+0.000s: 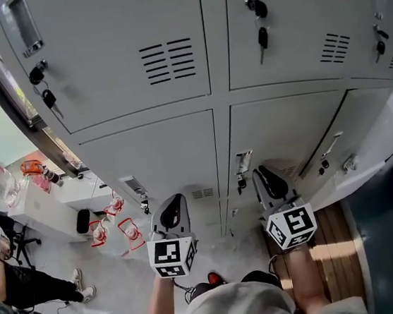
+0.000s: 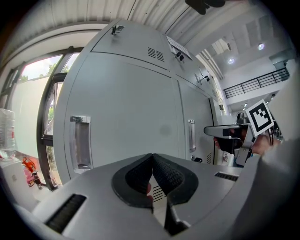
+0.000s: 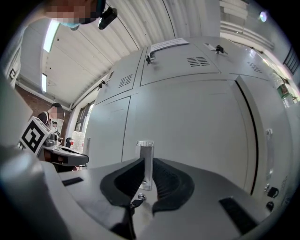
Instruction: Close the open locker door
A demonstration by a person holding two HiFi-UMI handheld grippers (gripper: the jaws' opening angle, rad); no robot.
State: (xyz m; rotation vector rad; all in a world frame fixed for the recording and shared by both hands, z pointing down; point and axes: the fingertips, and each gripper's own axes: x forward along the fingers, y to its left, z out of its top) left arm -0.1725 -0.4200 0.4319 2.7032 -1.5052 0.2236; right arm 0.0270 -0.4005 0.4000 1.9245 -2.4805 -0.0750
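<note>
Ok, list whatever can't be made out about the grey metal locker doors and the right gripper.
- Right gripper, right gripper view: the silver door handle shows in the gap between its jaws; whether the pads press it is unclear.
- Lower right grey door, head view: dark gap along its edge; lens bending hides whether it stands ajar.
- Small metal part under the handle: mostly covered by the pads.

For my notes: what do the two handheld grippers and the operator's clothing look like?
The left gripper and right gripper share smooth grey bodies, black ribbed pads on the jaws, and a white cube with black square markers at the rear. The person wears a light grey top.
</note>
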